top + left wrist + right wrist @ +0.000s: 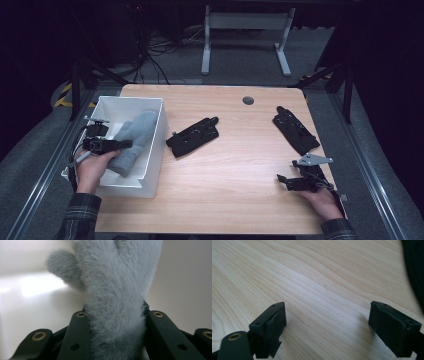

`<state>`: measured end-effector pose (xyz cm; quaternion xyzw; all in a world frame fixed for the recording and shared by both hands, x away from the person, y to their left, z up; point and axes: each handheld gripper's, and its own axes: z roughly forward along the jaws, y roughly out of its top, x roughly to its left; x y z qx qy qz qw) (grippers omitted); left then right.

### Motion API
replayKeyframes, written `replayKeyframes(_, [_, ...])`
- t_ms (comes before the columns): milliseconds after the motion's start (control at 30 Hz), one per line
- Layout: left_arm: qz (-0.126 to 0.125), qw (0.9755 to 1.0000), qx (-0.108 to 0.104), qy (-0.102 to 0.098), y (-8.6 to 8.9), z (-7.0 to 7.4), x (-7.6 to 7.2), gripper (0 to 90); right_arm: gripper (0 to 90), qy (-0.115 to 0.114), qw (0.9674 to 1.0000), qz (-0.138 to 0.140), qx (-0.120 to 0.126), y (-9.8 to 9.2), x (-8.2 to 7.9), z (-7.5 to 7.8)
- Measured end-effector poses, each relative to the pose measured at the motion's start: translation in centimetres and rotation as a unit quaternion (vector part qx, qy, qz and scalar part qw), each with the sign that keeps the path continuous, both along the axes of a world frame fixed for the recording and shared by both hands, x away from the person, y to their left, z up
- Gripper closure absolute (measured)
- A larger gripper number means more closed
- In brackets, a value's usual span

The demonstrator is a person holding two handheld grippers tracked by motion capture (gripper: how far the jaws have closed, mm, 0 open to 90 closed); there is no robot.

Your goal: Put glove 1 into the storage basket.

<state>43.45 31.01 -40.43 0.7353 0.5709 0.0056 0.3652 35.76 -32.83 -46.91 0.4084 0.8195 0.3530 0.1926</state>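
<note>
Fur crowds the left gripper view: the grey fuzzy glove (115, 290) runs up between the two black jaws, which press its cuff from both sides, thumb lobe against the white wall behind. From the high view, the left gripper (122, 144) holds that glove (132, 142) inside the white bin (157, 145) at the table's (235, 165) left edge, walls close on all sides. One black glove (194, 136) lies just right of the bin, bare wood around it. Another black glove (295, 130) lies near the right edge. The right gripper (282, 181) rests near the front right corner; its own view shows jaws spread wide over bare wood.
</note>
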Motion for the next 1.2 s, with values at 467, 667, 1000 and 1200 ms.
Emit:
replayKeyframes(467, [0.02,0.9967,0.068,0.04,-0.5,-1.4,0.9,34.2,14.8,0.0,1.0,0.0,0.0,0.0,0.0,0.0])
replayKeyframes(667, [0.024,0.9973,0.069,-0.006,-0.6,0.4,0.5,21.6,14.8,0.0,1.0,0.0,0.0,0.0,0.0,0.0])
replayKeyframes(1000, [-0.007,0.996,0.056,-0.069,-2.0,5.1,-0.5,18.9,14.7,0.0,1.0,0.0,0.0,0.0,0.0,0.0])
replayKeyframes(1200, [-0.045,0.9935,0.042,-0.095,-4.0,7.3,-1.0,18.3,14.8,0.0,1.0,0.0,0.0,0.0,0.0,0.0])
